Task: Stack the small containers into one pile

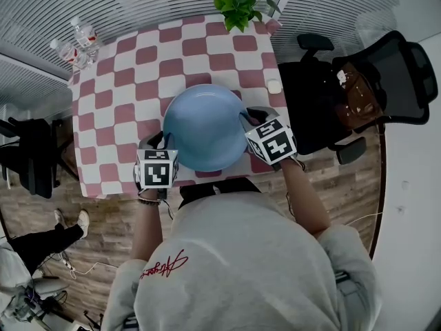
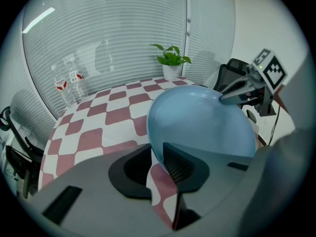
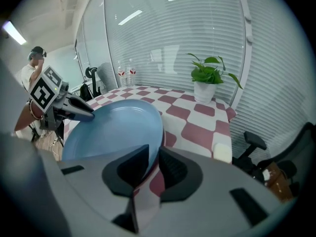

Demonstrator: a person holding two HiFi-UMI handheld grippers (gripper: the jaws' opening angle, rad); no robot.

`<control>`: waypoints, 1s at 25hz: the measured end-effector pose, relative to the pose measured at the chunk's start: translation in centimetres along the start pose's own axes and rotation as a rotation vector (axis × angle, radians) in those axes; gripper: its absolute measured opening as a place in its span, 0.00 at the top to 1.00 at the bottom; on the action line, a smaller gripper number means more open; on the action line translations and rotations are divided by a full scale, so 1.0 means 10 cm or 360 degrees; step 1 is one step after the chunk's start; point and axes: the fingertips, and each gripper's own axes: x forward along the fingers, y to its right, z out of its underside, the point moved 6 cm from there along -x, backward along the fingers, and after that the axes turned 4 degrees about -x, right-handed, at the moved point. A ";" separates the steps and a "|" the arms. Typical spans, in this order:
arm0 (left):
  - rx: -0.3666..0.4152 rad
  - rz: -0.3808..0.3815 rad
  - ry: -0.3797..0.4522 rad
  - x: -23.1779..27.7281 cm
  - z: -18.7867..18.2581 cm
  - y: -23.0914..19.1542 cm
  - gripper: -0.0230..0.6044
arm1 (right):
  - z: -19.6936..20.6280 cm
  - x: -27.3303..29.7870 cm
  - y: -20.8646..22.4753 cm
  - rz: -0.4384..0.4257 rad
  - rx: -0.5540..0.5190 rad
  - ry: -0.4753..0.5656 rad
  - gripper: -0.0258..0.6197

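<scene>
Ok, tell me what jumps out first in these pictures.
A big blue bowl fills the near middle of the checked table, its rim pinched on either side by the left gripper and the right gripper. Past it, a plant stands at the far edge and two bottles at the far left corner.

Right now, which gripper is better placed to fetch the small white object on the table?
Right, probably. The right gripper holds the blue bowl on the rim nearer the small white object; the left gripper is across the bowl. The bowl must be set down first.
</scene>
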 end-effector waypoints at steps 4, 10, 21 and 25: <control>0.0006 -0.0007 -0.0002 0.03 0.03 -0.01 0.83 | -0.01 0.02 -0.03 0.0043 -0.0090 -0.0037 0.87; 0.0016 -0.0015 -0.0007 0.04 0.03 0.00 0.83 | -0.05 0.01 -0.07 0.0148 -0.0240 -0.0072 0.86; 0.0012 0.0001 -0.0049 0.07 0.04 0.03 0.83 | -0.01 0.07 -0.07 0.0227 -0.0302 -0.0094 0.85; 0.0010 0.0008 -0.0050 0.08 0.05 0.02 0.82 | 0.00 0.07 -0.08 0.0232 -0.0311 -0.0088 0.85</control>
